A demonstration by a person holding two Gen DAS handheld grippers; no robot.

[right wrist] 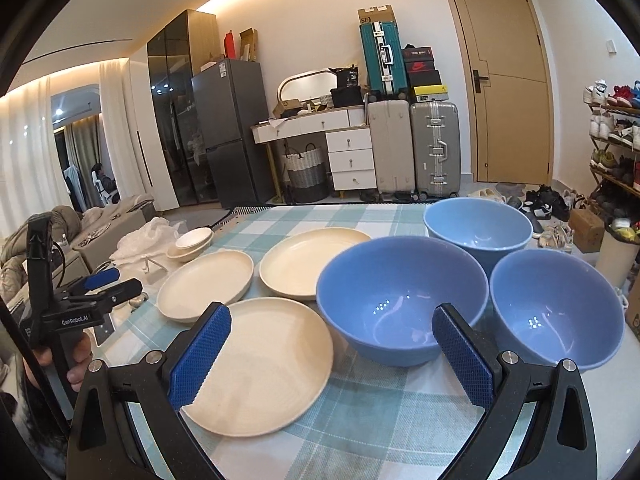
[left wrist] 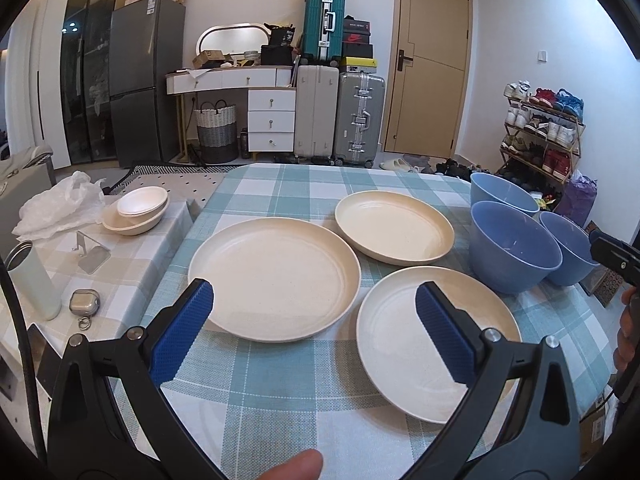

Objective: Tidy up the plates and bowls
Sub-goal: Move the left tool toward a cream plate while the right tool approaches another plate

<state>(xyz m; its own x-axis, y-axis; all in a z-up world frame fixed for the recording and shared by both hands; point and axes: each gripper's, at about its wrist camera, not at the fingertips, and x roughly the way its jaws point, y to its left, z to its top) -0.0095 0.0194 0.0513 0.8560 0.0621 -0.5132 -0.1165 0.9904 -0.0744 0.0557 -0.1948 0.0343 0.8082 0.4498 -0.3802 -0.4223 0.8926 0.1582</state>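
Plates: three cream, separate, mid-table.
Bowls: three blue, near right edge.
Left gripper: fingers apart, empty.
Right gripper: fingers apart, empty.

Two low forward views — shared table

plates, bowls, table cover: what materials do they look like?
Cream plates: matte, faintly speckled, no glare; looks like wheat-straw or melamine plastic, though matte ceramic is possible.
Blue bowls: smooth semi-gloss with small light reflections inside and thin, even walls; probably plastic.
Tablecloth: teal and white check with a visible weave texture; woven fabric or textured vinyl, can't tell which.
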